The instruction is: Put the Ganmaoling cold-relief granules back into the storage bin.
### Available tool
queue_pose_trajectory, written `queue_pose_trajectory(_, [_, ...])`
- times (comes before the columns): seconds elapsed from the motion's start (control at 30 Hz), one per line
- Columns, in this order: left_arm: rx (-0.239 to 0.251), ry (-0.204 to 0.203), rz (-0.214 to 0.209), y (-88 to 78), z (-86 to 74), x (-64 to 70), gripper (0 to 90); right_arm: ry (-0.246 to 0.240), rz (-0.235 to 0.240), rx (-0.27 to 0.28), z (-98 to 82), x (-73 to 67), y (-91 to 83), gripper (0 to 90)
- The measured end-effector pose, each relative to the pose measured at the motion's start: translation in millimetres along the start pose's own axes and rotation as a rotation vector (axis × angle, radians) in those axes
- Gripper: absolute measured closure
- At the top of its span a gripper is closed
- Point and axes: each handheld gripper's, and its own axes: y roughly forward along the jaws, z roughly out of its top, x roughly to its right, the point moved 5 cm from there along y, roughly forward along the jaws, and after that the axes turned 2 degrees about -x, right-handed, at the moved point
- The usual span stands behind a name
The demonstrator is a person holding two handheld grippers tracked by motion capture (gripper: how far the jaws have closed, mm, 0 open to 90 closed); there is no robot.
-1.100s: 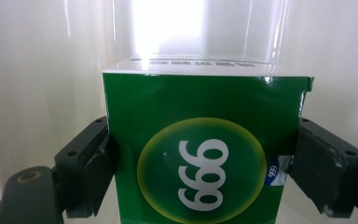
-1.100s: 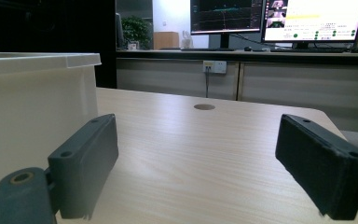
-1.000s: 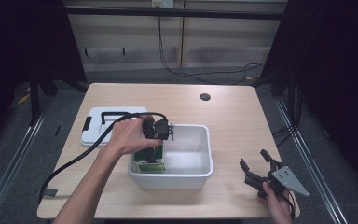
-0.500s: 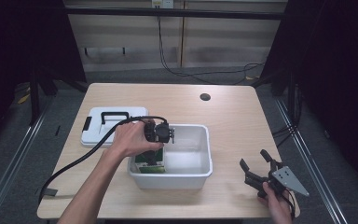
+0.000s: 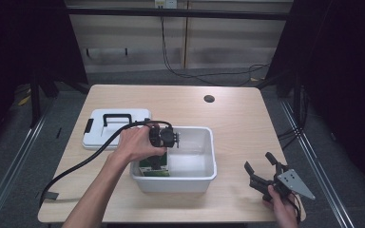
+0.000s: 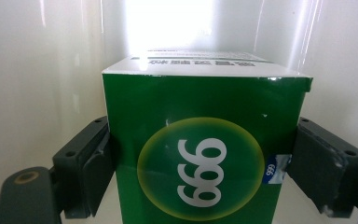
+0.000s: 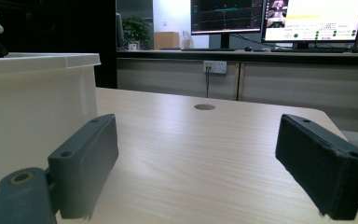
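Note:
A green box (image 6: 205, 140) printed with a yellow-ringed circle and white digits stands at the left end of the white bin (image 5: 176, 183). My left gripper (image 5: 157, 160) points down into the bin, and its pads (image 6: 95, 172) press the box's two sides. In the high view the box (image 5: 154, 169) shows below the hand. My right gripper (image 5: 259, 164) rests at the table's near right corner, held by a hand. Its jaws stand wide apart in the right gripper view (image 7: 196, 168), with only bare tabletop between them.
A white lid with a black handle (image 5: 116, 126) lies left of the bin. A cable (image 5: 90, 154) trails from the left gripper off the table's near left edge. A small round hole (image 5: 209, 99) sits in the far tabletop. The bin's right half holds nothing.
The left hand has edged slightly toward the near side over the bin, still holding the green box. The right gripper has not moved.

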Motion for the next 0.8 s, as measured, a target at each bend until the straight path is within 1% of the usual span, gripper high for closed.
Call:
queue_pose_trajectory(0.13, [-0.007,-0.002,0.002,2.1,0.4,-0.2,15.0,0.000,0.001,0.000,0.0,0.0,0.0,12.4])
queue_pose_trajectory(0.3, [-0.008,-0.015,-0.011,4.8,2.3,-0.9,14.1,0.000,0.002,-0.002,0.0,0.0,0.1,12.4])
queue_pose_trajectory(0.5, [-0.018,-0.015,-0.023,6.7,2.5,-1.7,12.9,0.000,0.003,0.000,0.0,0.0,0.0,12.4])
queue_pose_trajectory(0.63, [-0.019,-0.014,-0.022,7.8,2.4,-1.0,11.3,-0.001,0.001,0.001,0.0,0.0,-0.1,12.4])
queue_pose_trajectory(0.7, [-0.017,-0.010,-0.026,8.3,2.3,-1.1,9.9,-0.001,0.000,0.002,0.0,-0.1,-0.2,12.4])
queue_pose_trajectory(0.73, [0.002,-0.017,-0.039,8.7,1.2,-1.6,9.1,-0.001,0.000,0.002,0.0,-0.1,-0.2,12.4])
queue_pose_trajectory(0.8, [0.007,-0.021,-0.052,10.3,-2.3,-2.7,7.7,-0.001,0.000,0.002,0.0,-0.1,-0.2,12.4])
